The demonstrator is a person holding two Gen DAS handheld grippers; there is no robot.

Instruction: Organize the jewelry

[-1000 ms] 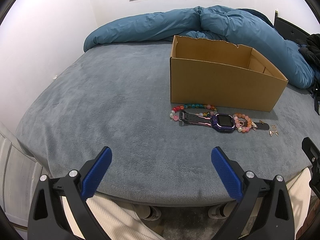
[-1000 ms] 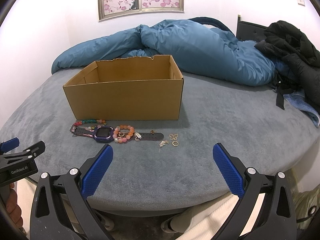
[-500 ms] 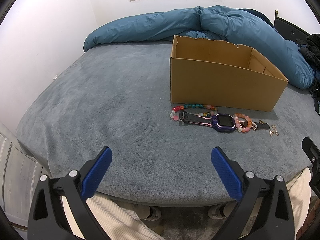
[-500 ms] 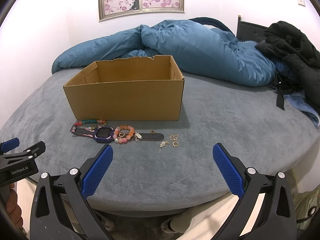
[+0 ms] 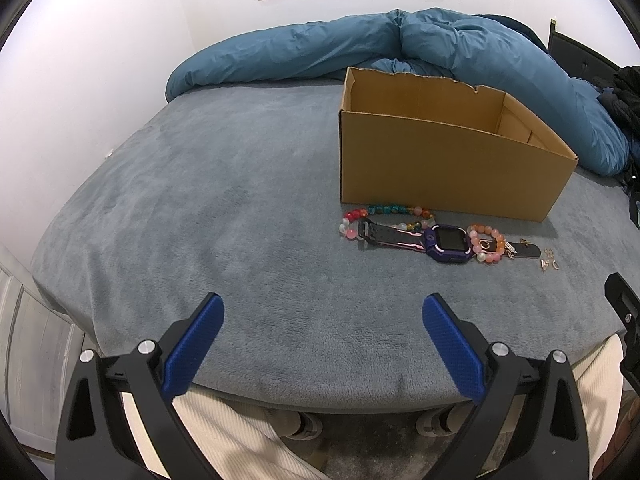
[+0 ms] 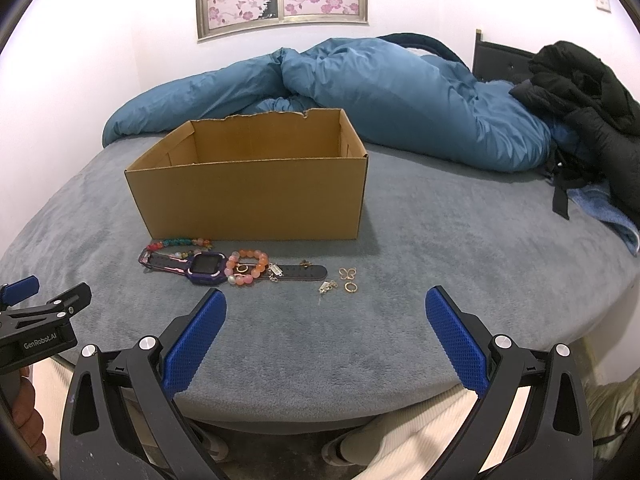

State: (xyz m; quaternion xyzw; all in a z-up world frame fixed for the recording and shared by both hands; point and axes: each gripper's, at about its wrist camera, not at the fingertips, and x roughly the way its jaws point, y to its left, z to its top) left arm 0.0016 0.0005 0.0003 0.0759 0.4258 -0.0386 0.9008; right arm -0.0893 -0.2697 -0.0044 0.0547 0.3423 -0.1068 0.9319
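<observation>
An open cardboard box point(image 5: 440, 164) point(image 6: 252, 200) stands on the grey bed. In front of it lie a multicoloured bead bracelet point(image 5: 384, 216) point(image 6: 178, 245), a purple watch point(image 5: 446, 240) point(image 6: 204, 268), a pink-orange bead bracelet point(image 5: 488, 244) point(image 6: 246, 267) and small gold rings and earrings point(image 5: 550, 261) point(image 6: 346, 280). My left gripper point(image 5: 322, 340) is open and empty, well short and left of the jewelry. My right gripper point(image 6: 326, 332) is open and empty, just short of the small gold pieces.
A blue duvet point(image 6: 360, 88) lies heaped behind the box. Black clothing point(image 6: 588, 96) is piled at the back right. The bed's front edge point(image 6: 320, 408) runs just under both grippers, with my legs below. The left gripper shows at the right view's left edge point(image 6: 36, 320).
</observation>
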